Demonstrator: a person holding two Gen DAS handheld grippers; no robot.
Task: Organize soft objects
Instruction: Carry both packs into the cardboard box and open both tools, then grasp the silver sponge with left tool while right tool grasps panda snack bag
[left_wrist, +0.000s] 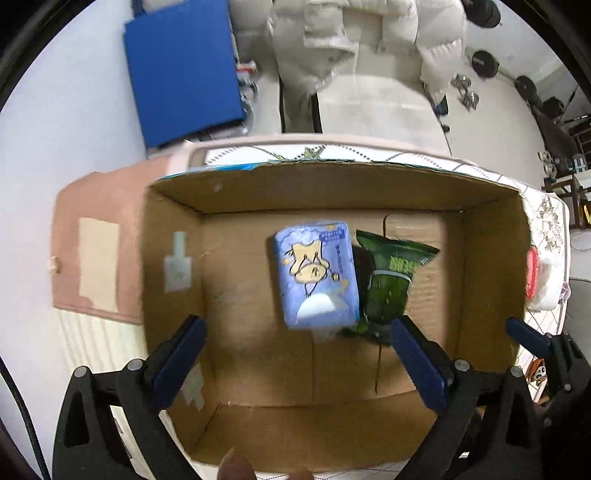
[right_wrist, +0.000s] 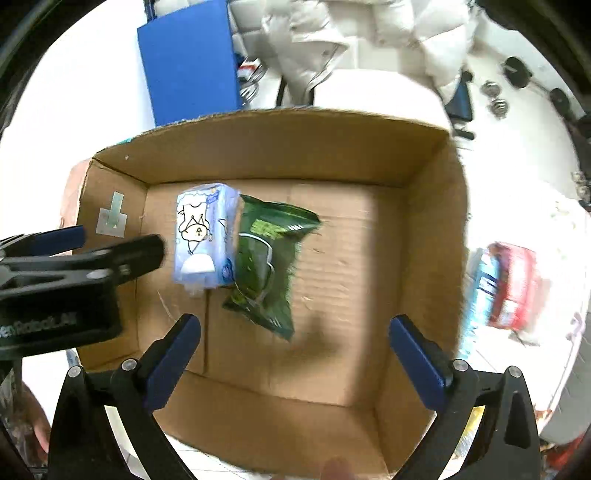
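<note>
An open cardboard box (left_wrist: 177, 266) sits on the worktop (left_wrist: 550, 221), its flaps spread and its brown floor lit from above. Two soft packs lie inside it, side by side and touching, toward the far half of the floor. The blue tissue pack (left_wrist: 317, 273) with a cartoon figure printed on it lies on the left; the dark green snack bag (left_wrist: 391, 280) lies to its right, its near end tucked against the tissue pack's edge.

The left gripper (left_wrist: 297, 360) hangs above the near part of the box, its blue-padded fingers (left_wrist: 179, 360) spread wide with nothing between them. From the right wrist camera the same gripper reaches in from the left side, its tip close beside the blue tissue pack (right_wrist: 205, 240) but, as far as I can tell, not touching it.

The right gripper (right_wrist: 295, 360) hovers over the box's near right area, fingers (right_wrist: 417, 360) likewise wide apart and holding nothing. The green snack bag (right_wrist: 269, 266) lies ahead of it, apart from both pads.

Outside the box's right wall, a red and white pack (right_wrist: 513, 288) rests on the patterned worktop. Beyond the box stand a blue panel (left_wrist: 181, 70) and a puffy white jacket (left_wrist: 369, 40).
</note>
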